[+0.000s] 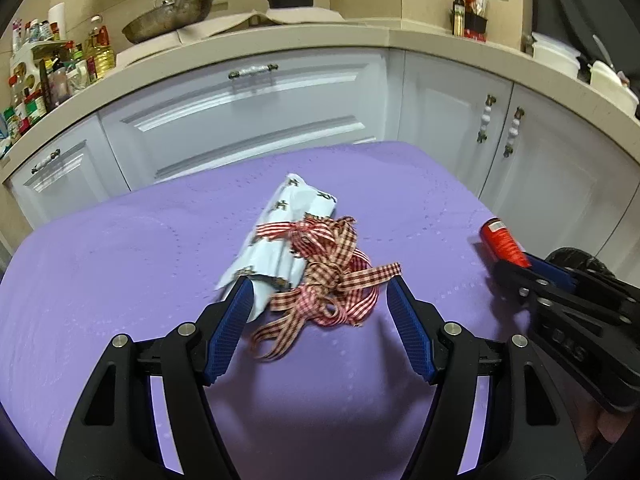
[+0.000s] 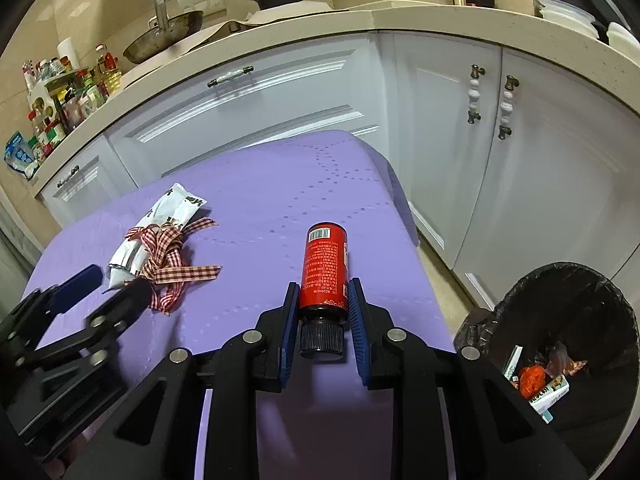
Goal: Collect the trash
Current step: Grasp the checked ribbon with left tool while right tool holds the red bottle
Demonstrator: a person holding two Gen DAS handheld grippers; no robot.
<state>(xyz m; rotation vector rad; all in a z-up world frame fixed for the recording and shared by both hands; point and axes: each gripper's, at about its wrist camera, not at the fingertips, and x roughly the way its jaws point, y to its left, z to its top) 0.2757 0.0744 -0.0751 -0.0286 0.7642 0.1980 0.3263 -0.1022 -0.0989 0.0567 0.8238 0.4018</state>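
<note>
left gripper (image 1: pixel 320 284): jaws wide apart, holding nothing; left pad at the wrapper's near end, ribbon between the pads, no squeeze visible.
right gripper (image 2: pixel 323 292): narrowed onto the red bottle (image 2: pixel 325 266), pads on both sides of the lower body just above the black cap (image 2: pixel 321 339); bottle lies along the fingers, base pointing away.
ribbon (image 1: pixel 328 276): red checked tangle, centre of the left wrist view, loops draped over the white wrapper (image 1: pixel 280 236); soft, light, likely to snag or trail.
wrapper: crinkly foil-like packet, limp, probably near-empty; best pinched together with the ribbon knot, at the near end.
bottle handling: rigid, smooth, looks light; may slip if tilted cap-down.
trash bin (image 2: pixel 568 280): lower right of the right wrist view, black liner, already holding scraps; stands off the table's right edge.
table (image 1: pixel 120 260): purple cloth, bare around both items; right edge close to the bottle.
room: open path from bottle to bin; cabinets (image 2: pixel 248 100) well behind.
</note>
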